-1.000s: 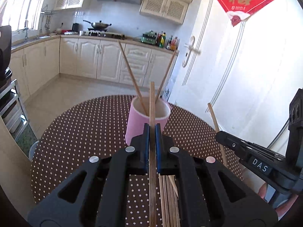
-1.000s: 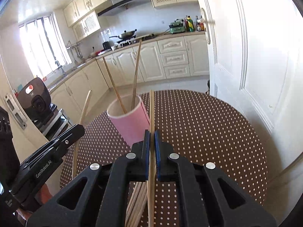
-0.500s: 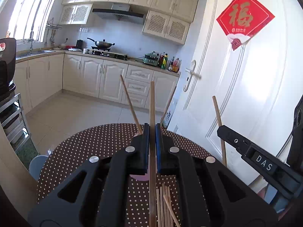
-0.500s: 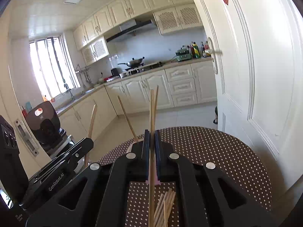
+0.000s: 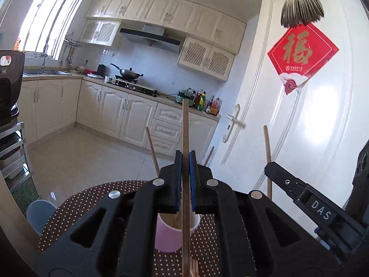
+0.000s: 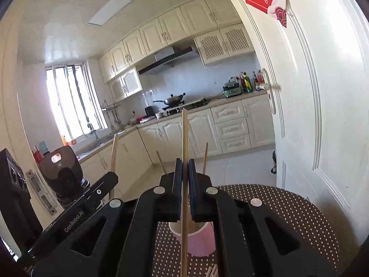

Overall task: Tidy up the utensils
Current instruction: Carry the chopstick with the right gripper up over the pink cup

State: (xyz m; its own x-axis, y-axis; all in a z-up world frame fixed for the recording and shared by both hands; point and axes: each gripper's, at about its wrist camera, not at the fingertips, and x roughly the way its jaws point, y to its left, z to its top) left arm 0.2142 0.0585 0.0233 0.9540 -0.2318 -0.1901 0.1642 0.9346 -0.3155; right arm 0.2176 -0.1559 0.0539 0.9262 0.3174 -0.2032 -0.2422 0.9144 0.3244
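Observation:
My left gripper [image 5: 185,154] is shut on a wooden chopstick [image 5: 185,124] that points up and forward, raised above the pink cup [image 5: 169,236]. Two chopsticks [image 5: 152,149] stand slanted in that cup, which my fingers partly hide. My right gripper [image 6: 183,161] is shut on its own chopstick [image 6: 184,133], also above the pink cup [image 6: 203,240]. Each gripper shows in the other's view: the right gripper [image 5: 268,168] beside me on the right, the left gripper [image 6: 111,177] on the left. Loose chopsticks [image 5: 194,267] lie on the dotted table [image 5: 76,205] below.
A white door [image 5: 311,138] with a red paper sign stands close on the right of the table. A pale blue bin [image 5: 38,212] sits on the floor at the table's left edge. A black appliance [image 6: 62,173] rests on a metal rack at the left.
Both grippers have risen with their chopsticks and tipped upward. The pink cup has dropped low in both views and now sits partly behind the fingers.

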